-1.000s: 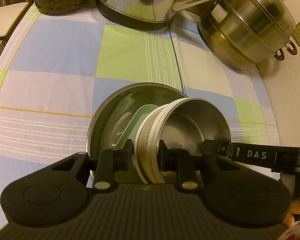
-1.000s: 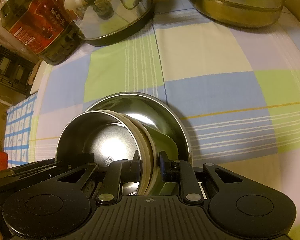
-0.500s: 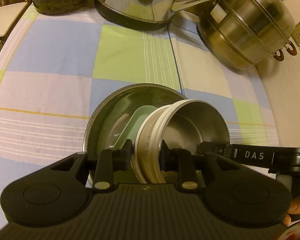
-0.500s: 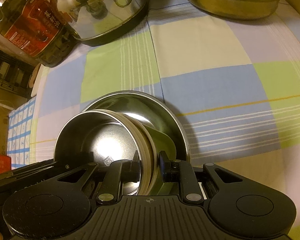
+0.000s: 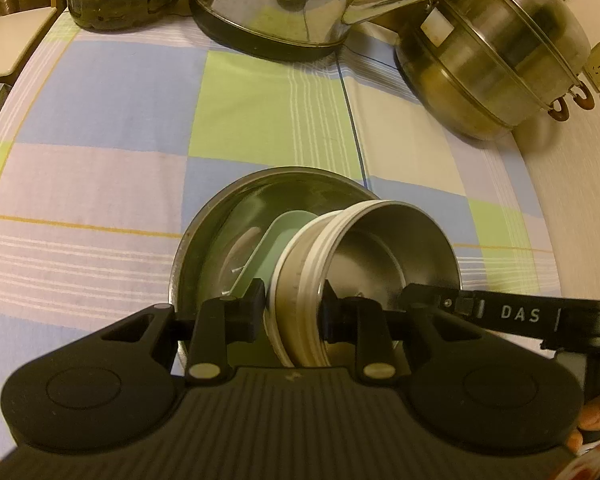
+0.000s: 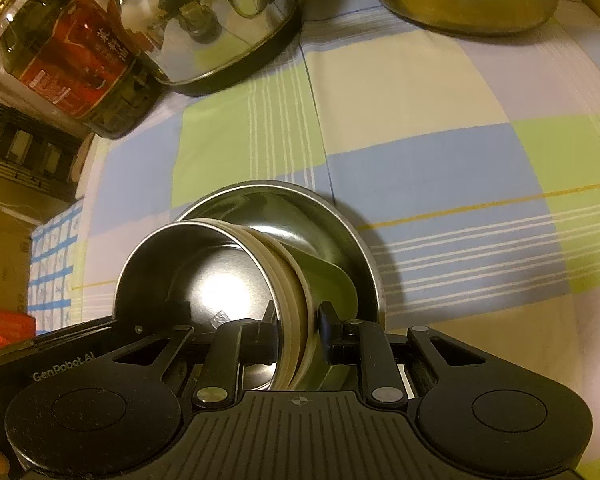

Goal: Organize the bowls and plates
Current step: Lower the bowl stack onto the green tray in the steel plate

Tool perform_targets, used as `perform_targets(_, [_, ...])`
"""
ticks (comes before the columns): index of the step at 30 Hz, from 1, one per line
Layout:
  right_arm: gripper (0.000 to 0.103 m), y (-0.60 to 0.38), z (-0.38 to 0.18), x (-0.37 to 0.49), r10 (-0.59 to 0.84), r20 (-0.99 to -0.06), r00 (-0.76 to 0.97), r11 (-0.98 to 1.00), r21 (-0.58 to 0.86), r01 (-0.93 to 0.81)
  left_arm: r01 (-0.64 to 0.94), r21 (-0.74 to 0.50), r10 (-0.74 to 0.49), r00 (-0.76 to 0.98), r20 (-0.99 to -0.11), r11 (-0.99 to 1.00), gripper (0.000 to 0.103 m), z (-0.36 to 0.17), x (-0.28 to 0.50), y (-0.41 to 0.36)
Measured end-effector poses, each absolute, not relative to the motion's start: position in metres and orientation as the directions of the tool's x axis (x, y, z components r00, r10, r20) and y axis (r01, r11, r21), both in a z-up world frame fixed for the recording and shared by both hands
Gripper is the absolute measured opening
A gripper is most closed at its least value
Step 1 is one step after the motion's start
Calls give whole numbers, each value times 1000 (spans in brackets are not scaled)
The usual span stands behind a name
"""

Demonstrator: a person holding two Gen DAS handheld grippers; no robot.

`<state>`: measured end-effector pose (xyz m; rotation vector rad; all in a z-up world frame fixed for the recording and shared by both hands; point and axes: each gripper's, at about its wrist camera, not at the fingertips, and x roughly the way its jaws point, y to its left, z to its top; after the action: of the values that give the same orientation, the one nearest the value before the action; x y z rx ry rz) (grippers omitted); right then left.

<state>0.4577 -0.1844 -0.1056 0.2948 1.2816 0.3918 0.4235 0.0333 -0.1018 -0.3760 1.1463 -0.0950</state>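
Both grippers hold the same small bowl (image 5: 384, 252), a steel one with a cream outer band, and it hangs tilted above a wide steel dish (image 5: 236, 216) that sits on the checked tablecloth (image 5: 100, 120). In the left wrist view the left gripper (image 5: 293, 304) has its fingers pinching the bowl's wall at the near left side, one pad on the cream outside and the other inside the steel hollow. The bowl's mouth faces right and toward the camera there. From the right edge of that view the right gripper's arm, marked with white letters, reaches to the bowl's near right rim. In the right wrist view the right gripper (image 6: 298, 322) pinches the bowl's wall, one pad inside and one against the cream band; the fingers are only narrowly apart with the wall filling the gap. A pale green dish (image 5: 278, 236) stands on edge inside the wide steel dish, leaning between its wall and the bowl's outer side; whether it touches the bowl cannot be told. At the far edge of the cloth stand a dark bottle (image 6: 72, 60) with a red label, a shiny kettle (image 5: 284, 4) just beside it, and a large steel pot (image 5: 488, 52) with a lid further right. The kettle's spout points toward the pot. Fingertips of a person's hand (image 5: 592, 424) show at the lower right of the left wrist view.
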Motion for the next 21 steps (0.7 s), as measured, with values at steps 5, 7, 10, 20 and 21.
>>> perform_targets(5, [22, -190, -98, 454, 464, -844, 271, 886, 444, -133, -108, -337, -260, 434, -862, 935, 24, -98, 422, 33])
perform_targets(7, [23, -192, -95, 453, 473, -834, 284, 881, 452, -140, -100, -323, -248, 445, -860, 941, 24, -94, 422, 32])
perform_targets(10, [24, -196, -93, 449, 486, -820, 301, 873, 467, -140, -83, -311, -240, 464, -853, 947, 24, -87, 419, 33])
perform_targets(20, [24, -215, -92, 427, 547, -752, 367, 826, 555, -93, -32, -312, -258, 487, -835, 950, 12, -79, 410, 33])
perform_targets(21, [24, -216, -94, 427, 555, -746, 368, 819, 567, -86, -31, -321, -267, 481, -835, 947, 10, -80, 410, 33])
